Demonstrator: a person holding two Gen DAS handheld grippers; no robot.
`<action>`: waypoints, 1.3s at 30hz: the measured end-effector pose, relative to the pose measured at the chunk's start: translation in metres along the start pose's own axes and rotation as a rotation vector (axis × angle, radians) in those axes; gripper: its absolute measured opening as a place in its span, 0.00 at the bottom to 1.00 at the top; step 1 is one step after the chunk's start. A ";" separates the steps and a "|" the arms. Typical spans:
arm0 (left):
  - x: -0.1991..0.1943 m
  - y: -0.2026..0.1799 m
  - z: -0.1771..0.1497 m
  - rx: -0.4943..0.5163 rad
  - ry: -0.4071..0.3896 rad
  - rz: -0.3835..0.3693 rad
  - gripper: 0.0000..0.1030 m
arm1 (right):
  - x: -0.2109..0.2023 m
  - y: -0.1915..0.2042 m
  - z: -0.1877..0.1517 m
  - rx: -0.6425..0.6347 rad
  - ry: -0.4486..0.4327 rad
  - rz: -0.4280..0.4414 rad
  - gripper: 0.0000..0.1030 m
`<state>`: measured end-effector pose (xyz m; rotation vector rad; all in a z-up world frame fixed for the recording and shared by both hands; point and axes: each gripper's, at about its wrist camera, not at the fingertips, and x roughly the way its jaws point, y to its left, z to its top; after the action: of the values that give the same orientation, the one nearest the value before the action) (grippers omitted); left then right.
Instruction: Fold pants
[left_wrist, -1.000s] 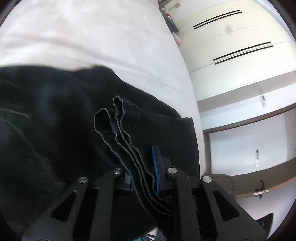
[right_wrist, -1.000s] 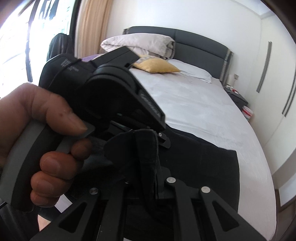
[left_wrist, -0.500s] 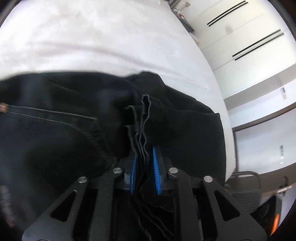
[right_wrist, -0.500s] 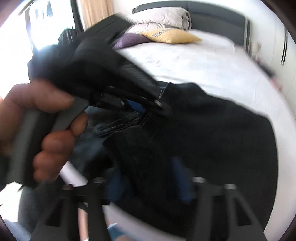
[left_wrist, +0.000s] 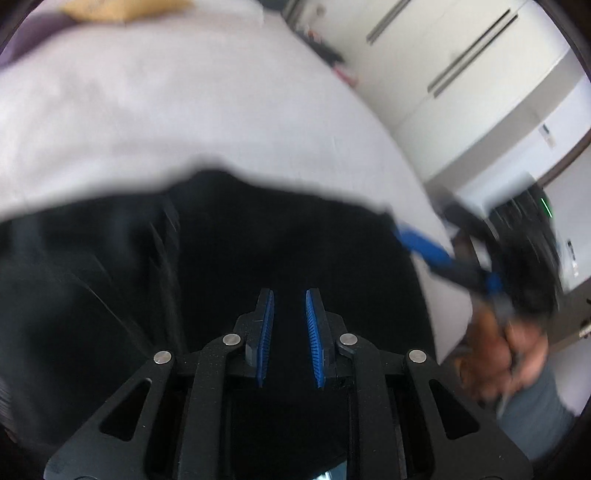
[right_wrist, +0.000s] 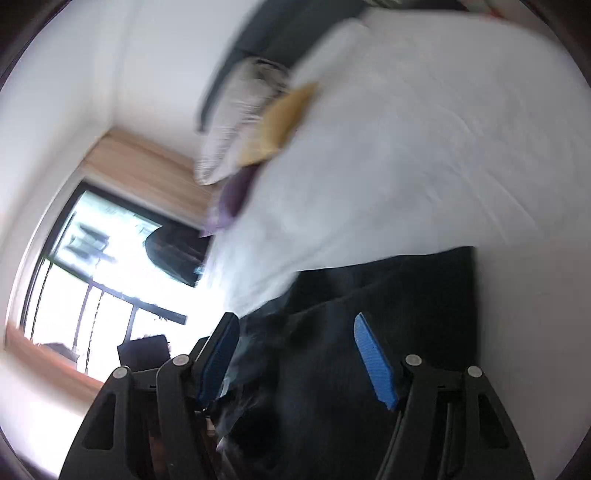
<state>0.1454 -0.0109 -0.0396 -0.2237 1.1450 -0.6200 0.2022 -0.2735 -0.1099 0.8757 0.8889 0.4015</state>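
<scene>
The black pants (left_wrist: 229, 258) lie folded on the white bed near its foot edge; they also show in the right wrist view (right_wrist: 388, 295). My left gripper (left_wrist: 289, 301) hovers just above the dark cloth, its blue pads a small gap apart, with nothing between them. My right gripper (right_wrist: 295, 325) is wide open and empty over the pants' edge. In the left wrist view the right gripper (left_wrist: 424, 247) shows blurred at the pants' right corner, held by a hand.
The white bed sheet (left_wrist: 184, 110) stretches beyond the pants. Pillows, one of them yellow (right_wrist: 284, 122), lie at the headboard. White wardrobe doors (left_wrist: 461, 74) stand to the right of the bed. A window with a railing (right_wrist: 99, 288) is at the left.
Both grippers have let go of the pants' hem layers and opened. The pants now lie flat on the bed. The right gripper has swung away to the pants' right side.
</scene>
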 end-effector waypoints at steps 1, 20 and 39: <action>0.010 -0.002 -0.011 0.022 0.031 0.021 0.17 | 0.013 -0.018 0.003 0.032 0.023 -0.041 0.63; -0.008 0.006 -0.075 -0.014 -0.107 -0.010 0.16 | -0.052 -0.054 -0.114 -0.010 0.081 0.044 0.10; -0.116 0.063 -0.122 -0.227 -0.373 0.030 0.30 | -0.058 0.004 -0.121 -0.026 0.001 0.100 0.72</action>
<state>0.0261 0.1231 -0.0289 -0.4946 0.8537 -0.3984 0.0706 -0.2487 -0.1172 0.8980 0.8416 0.4990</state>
